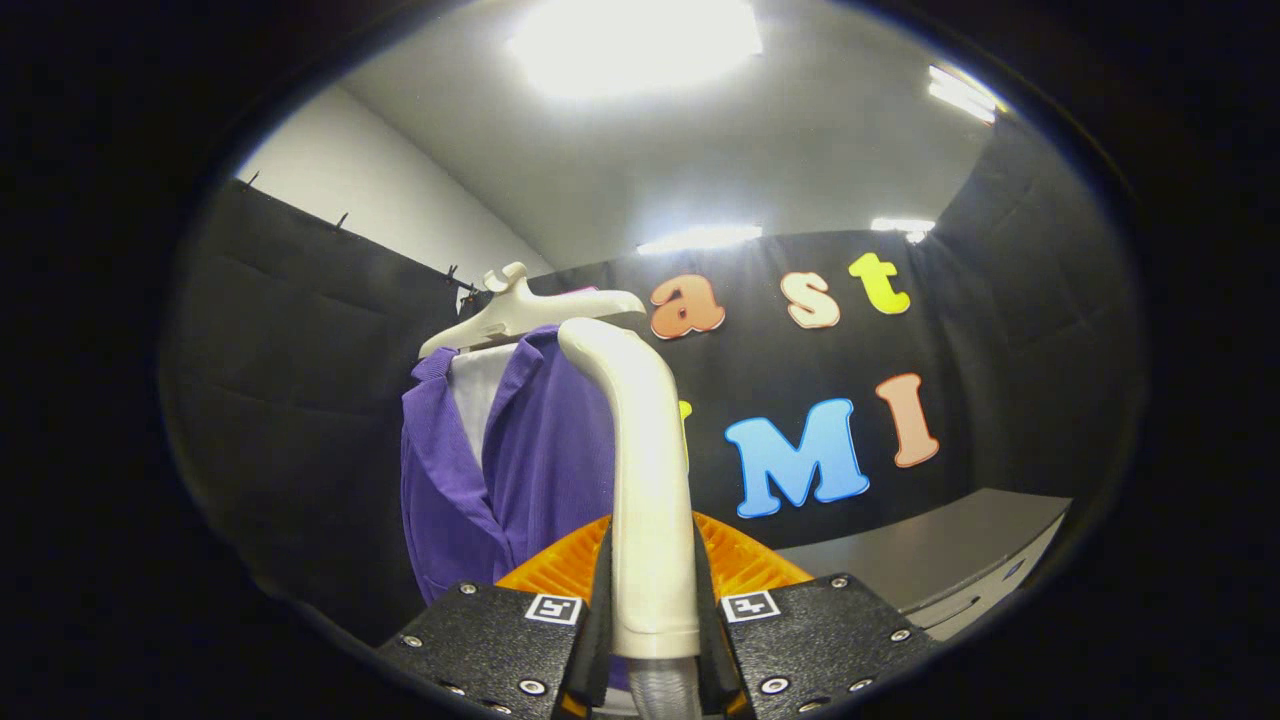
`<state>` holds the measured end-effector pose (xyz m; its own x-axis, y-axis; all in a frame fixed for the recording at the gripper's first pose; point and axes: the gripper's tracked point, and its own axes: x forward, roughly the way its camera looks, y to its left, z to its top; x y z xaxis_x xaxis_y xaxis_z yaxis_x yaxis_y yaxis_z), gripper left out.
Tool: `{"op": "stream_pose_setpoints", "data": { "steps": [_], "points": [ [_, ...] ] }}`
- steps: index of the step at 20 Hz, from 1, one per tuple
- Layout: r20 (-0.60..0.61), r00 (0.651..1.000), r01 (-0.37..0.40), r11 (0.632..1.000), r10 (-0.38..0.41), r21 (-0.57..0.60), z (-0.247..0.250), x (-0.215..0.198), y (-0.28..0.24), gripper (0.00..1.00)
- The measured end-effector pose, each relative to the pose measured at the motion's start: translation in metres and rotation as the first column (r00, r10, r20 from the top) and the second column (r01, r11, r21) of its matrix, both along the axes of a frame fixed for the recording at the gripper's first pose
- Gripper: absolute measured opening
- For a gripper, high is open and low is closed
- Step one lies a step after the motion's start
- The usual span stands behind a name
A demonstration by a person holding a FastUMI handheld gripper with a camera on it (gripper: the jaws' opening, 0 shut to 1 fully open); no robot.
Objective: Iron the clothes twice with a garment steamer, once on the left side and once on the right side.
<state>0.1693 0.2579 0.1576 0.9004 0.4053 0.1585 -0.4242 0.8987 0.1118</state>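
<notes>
Obstacles, as I see them: steamer handle (648, 480) clamped between my gripper (652, 610) fingers; purple garment (510, 470) on hanger (525, 310) just beyond, left. Open passage right, above grey tabletop (950, 550).

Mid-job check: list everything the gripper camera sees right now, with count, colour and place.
Garment steamer: one, cream-white, upright handle clamped between the fingers, its head curving toward the shirt.
Shirt: one, purple with a collar, hanging just beyond the steamer, slightly to its left side.
Hanger: one, cream-white, carrying the shirt, above the steamer's head.
Hose: one, grey, leaving the bottom of the steamer handle.
Table: one, grey, beyond the fingers to the right.
Booth wall: black cloth, behind everything.
Ceiling lights: several, white, overhead.
Tool: one, both fingers pressing on the steamer handle.
</notes>
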Motion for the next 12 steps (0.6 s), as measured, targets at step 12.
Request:
{"op": "stream_pose_setpoints", "data": {
  "steps": [12],
  "points": [
    [-0.034, 0.999, -0.010, 0.985, 0.005, -0.170, -0.047, -0.004, 0.070, 0.36]
  ]
}}
